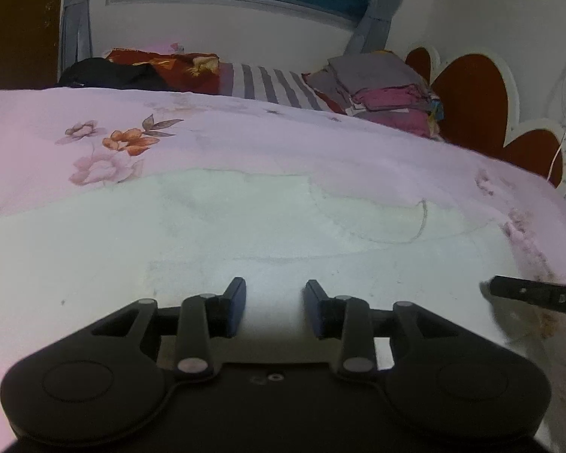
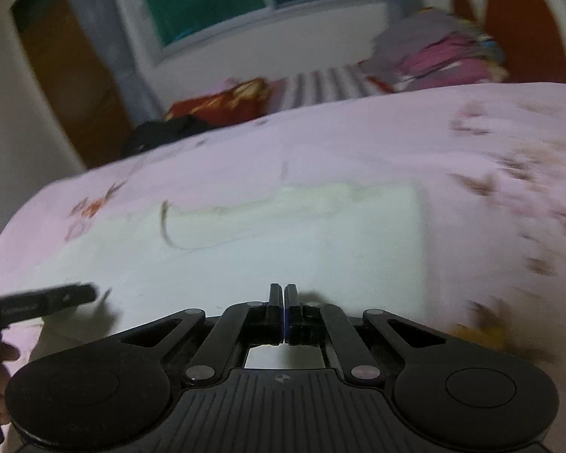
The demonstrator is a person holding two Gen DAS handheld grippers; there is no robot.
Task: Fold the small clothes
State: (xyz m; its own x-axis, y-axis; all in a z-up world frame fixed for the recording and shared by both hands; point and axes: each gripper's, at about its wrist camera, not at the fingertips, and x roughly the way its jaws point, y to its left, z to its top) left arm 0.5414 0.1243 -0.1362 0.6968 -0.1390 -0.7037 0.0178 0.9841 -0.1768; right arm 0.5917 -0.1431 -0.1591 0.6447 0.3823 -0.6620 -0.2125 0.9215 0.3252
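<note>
Fabric lies flat in front of me: a pale, whitish garment (image 1: 268,226) spread on the pink floral bedspread (image 1: 245,136), its curved seam showing toward the far side. My left gripper (image 1: 275,307) hovers over the garment's near edge with jaws wide apart, holding nothing. My right gripper (image 2: 284,311) has its jaws pressed together; I cannot tell whether any cloth is caught between them. A stack of folded clothes (image 1: 388,94) sits by the headboard (image 1: 471,90), well apart.

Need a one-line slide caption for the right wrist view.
Right gripper, fingers closed, over a pale white garment spread flat on the pink floral bedsheet; view motion-blurred.
</note>
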